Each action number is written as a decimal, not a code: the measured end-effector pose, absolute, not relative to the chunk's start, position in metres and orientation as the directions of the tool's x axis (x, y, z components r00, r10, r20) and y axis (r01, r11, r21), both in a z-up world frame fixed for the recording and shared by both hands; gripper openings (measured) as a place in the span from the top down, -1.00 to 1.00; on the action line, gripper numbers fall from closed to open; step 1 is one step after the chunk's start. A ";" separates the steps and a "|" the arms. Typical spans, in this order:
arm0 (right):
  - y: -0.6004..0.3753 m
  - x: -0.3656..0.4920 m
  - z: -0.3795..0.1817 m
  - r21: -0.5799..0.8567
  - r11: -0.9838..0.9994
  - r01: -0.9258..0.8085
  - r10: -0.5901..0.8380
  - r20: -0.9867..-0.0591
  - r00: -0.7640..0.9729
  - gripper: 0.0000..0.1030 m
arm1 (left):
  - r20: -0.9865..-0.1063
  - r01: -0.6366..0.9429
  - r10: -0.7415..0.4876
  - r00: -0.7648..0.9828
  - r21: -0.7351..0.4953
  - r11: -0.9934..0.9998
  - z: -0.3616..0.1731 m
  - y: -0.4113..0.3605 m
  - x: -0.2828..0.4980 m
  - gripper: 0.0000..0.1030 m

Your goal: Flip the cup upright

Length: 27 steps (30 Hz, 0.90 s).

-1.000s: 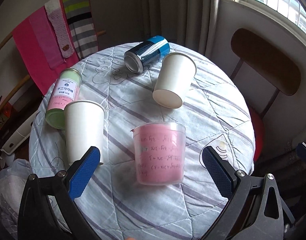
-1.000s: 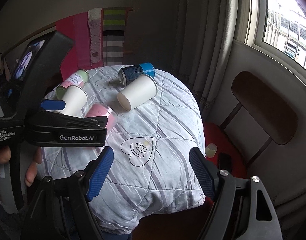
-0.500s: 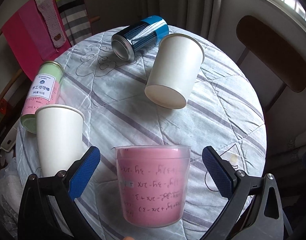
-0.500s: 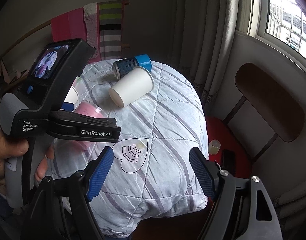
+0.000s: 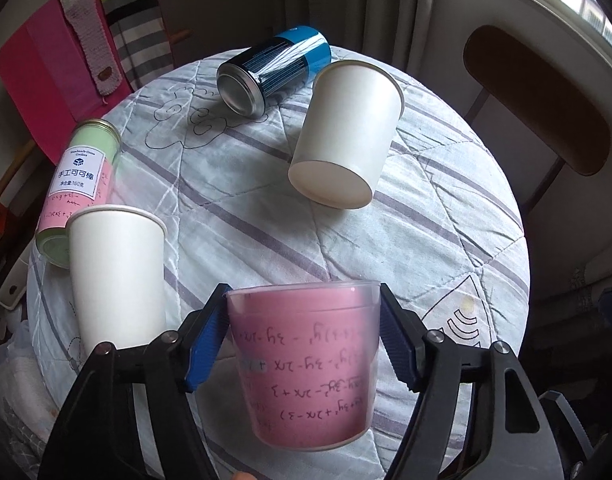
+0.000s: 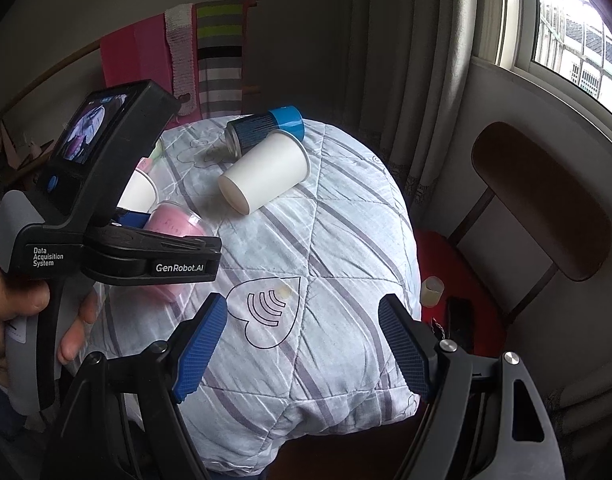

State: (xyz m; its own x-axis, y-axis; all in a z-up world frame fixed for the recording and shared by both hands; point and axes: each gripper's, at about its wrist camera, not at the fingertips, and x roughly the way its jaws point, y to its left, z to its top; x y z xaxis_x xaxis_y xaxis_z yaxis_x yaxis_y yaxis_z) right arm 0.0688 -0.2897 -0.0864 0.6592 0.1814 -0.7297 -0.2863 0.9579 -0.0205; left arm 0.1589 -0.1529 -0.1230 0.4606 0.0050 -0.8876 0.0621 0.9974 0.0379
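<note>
A clear plastic cup with pink paper inside (image 5: 306, 364) lies on its side on the round quilted table (image 5: 446, 216). My left gripper (image 5: 304, 344) is shut on the pink cup, blue pads on both sides near its rim. In the right wrist view the pink cup (image 6: 174, 224) shows behind the left gripper's body (image 6: 114, 252). My right gripper (image 6: 302, 340) is open and empty, above the table's near edge. A white paper cup (image 5: 346, 136) lies on its side at the middle. Another white paper cup (image 5: 114, 276) lies at the left.
A blue can (image 5: 274, 68) lies on its side at the back. A green and pink labelled jar (image 5: 78, 180) lies at the left edge. A wooden chair (image 5: 542, 100) stands to the right, with a red seat (image 6: 458, 280) and small items on it. Scarves (image 5: 82, 36) hang behind.
My left gripper moved forward around the pink cup and its jaws closed on it. The right gripper stayed open and shifted only slightly.
</note>
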 end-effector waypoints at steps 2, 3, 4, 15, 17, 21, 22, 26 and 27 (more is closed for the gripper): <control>-0.288 0.068 -0.086 -0.022 0.957 -0.289 0.181 -0.731 0.658 -0.54 | -0.884 0.066 -0.005 0.468 0.029 0.997 -0.119 -0.151 0.157 -0.39; -0.287 0.068 -0.086 -0.023 0.957 -0.290 0.182 -0.731 0.658 -0.54 | -0.880 0.066 -0.006 0.475 0.029 0.997 -0.117 -0.150 0.155 -0.38; -0.286 0.068 -0.086 -0.023 0.957 -0.290 0.182 -0.730 0.658 -0.54 | -0.878 0.065 -0.009 0.479 0.025 0.998 -0.114 -0.148 0.153 -0.38; -0.276 0.068 -0.083 -0.026 0.949 -0.314 0.199 -0.723 0.661 -0.54 | -0.775 0.041 -0.035 0.631 -0.012 0.999 -0.094 -0.134 0.132 -0.38; -0.274 0.066 -0.083 -0.031 0.947 -0.320 0.200 -0.721 0.663 -0.54 | -0.771 0.047 -0.032 0.636 -0.003 0.999 -0.098 -0.133 0.128 -0.39; -0.271 0.065 -0.083 -0.036 0.946 -0.321 0.197 -0.725 0.660 -0.54 | -0.794 0.062 -0.040 0.607 -0.003 0.998 -0.106 -0.131 0.123 -0.61; -0.270 0.065 -0.083 -0.036 0.946 -0.321 0.196 -0.726 0.659 -0.54 | -0.797 0.072 -0.041 0.603 0.003 0.997 -0.107 -0.131 0.121 -0.73; -0.265 0.062 -0.082 -0.039 0.948 -0.317 0.190 -0.730 0.656 -0.54 | -0.793 0.078 -0.045 0.607 0.004 0.997 -0.105 -0.124 0.110 -0.81; -0.263 0.060 -0.082 -0.039 0.948 -0.315 0.188 -0.731 0.655 -0.54 | -0.794 0.080 -0.047 0.606 0.001 0.997 -0.105 -0.122 0.107 -0.82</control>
